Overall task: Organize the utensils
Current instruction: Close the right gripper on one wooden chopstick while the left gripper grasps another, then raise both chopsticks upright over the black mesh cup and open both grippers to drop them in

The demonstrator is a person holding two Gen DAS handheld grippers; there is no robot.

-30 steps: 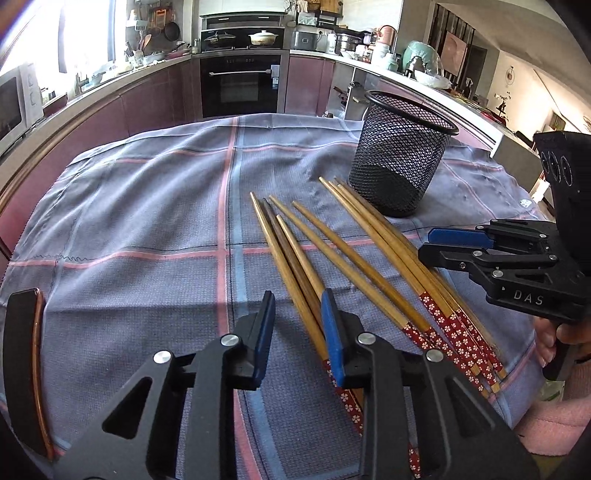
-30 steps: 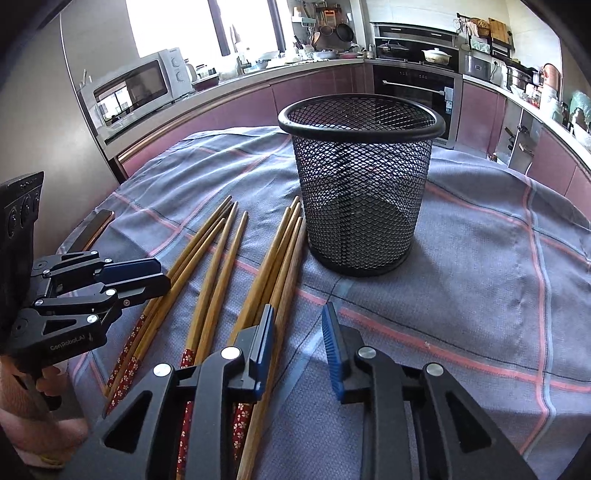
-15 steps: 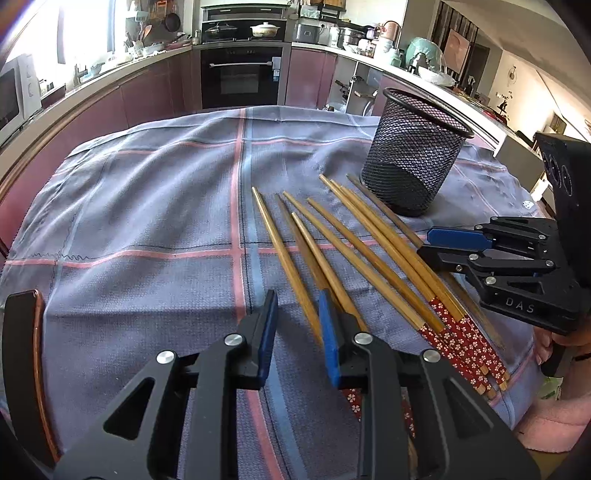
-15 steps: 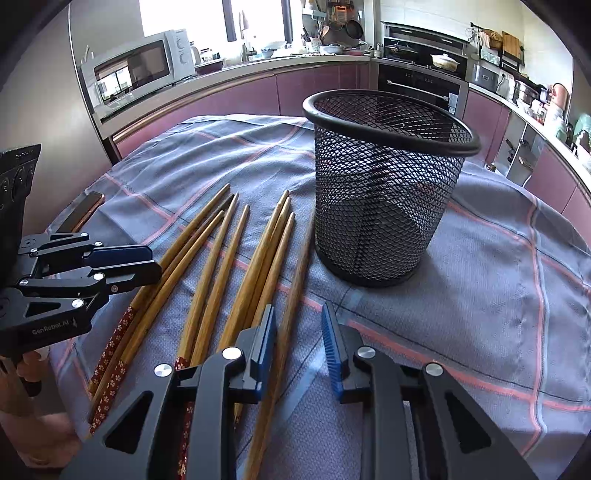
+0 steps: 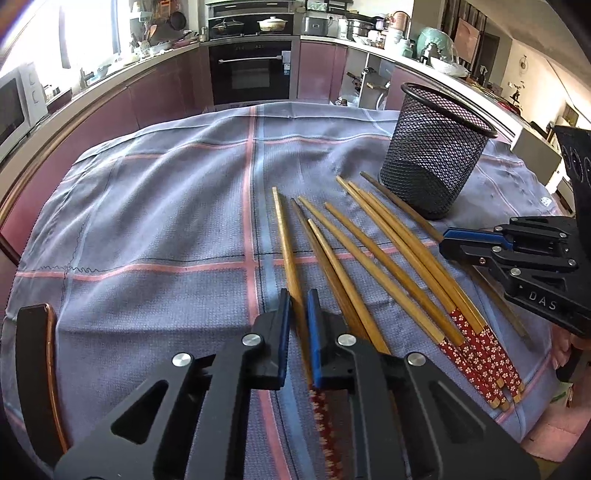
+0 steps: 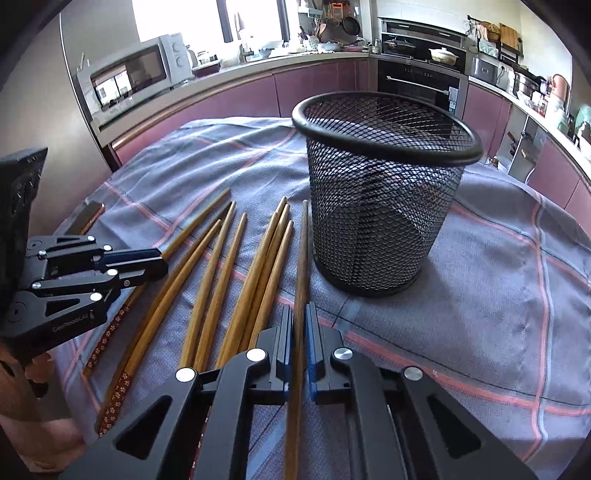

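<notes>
We find the left gripper [image 5: 298,314] clamped on the leftmost chopstick [image 5: 284,236], the right gripper [image 6: 299,325] clamped on the chopstick nearest the mesh holder [image 6: 303,251].

Kitchen: curved counter with maroon cabinet fronts [image 5: 155,99], built-in black oven [image 5: 250,72] with pots on the hob above. White microwave [image 6: 133,74] on the counter beside a bright, blown-out window [image 6: 177,16]. Worktop is covered by a grey-blue cloth [image 5: 166,206] with pink stripes.
</notes>
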